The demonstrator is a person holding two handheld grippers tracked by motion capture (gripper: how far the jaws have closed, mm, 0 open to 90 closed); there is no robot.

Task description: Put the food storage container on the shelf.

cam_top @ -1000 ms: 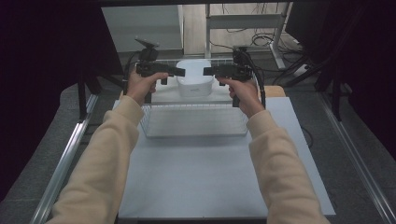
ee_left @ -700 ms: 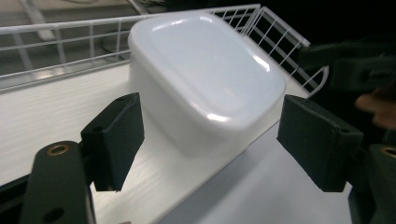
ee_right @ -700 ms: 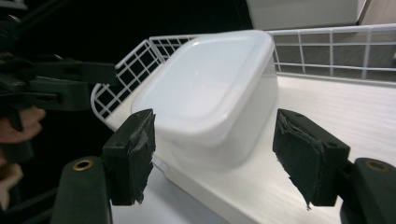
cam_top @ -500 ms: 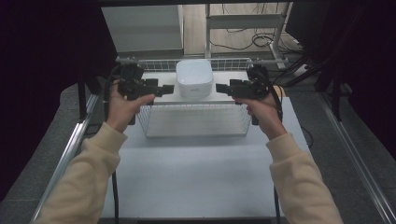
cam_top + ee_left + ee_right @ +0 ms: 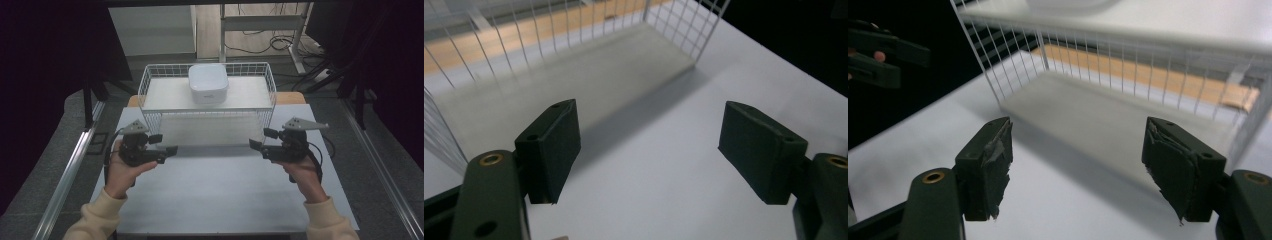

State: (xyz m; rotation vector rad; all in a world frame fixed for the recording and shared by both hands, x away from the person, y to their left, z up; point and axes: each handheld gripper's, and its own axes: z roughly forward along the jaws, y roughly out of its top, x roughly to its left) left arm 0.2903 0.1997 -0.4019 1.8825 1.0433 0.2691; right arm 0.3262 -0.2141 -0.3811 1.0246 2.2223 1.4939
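The white lidded box (image 5: 208, 83) sits on the wire rack's (image 5: 150, 85) top shelf at the counter's (image 5: 215, 195) far edge. Left gripper (image 5: 169, 149) and right gripper (image 5: 254, 144) hover near the rack's front, jaws wide apart, empty, apparently because the box is already delivered.

1. White box (image 5: 1068, 4) cut off by the top edge in the right gripper view.
2. Wire basket (image 5: 574, 22) blurred and cut off at the top in the left gripper view.
3. Other gripper (image 5: 878, 52) cut off at the left edge, dark, hard to make out.
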